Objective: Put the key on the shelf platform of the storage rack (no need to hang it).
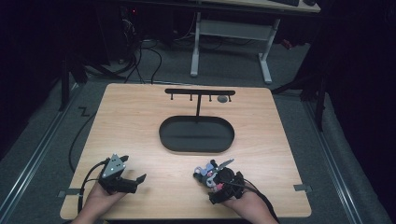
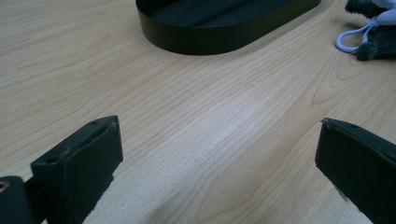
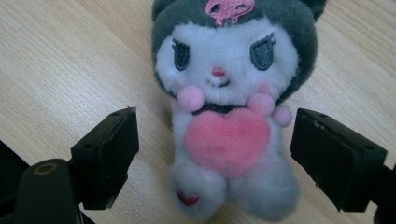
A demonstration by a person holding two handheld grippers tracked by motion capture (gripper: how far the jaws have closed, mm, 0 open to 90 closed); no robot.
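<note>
Left gripper (image 1: 132,173): held low over the near-left part of the desk (image 1: 140,116), jaws spread wide with bare wood between them, pinching nothing.
Stand (image 1: 200,100): black, a T-shaped bar with small pegs rising from an oval tray (image 1: 196,134) at the desk's middle, toward the far side; a small grey thing hangs near the bar's right end.
Plush toy (image 3: 229,102): lies face up on the near-right part of the desk, grey hood, white face, pink heart on its chest; a white loop cord (image 2: 351,39) trails from it.
Right gripper (image 3: 215,144): jaws spread, one on each side of the toy's body, both apart from it.
</note>
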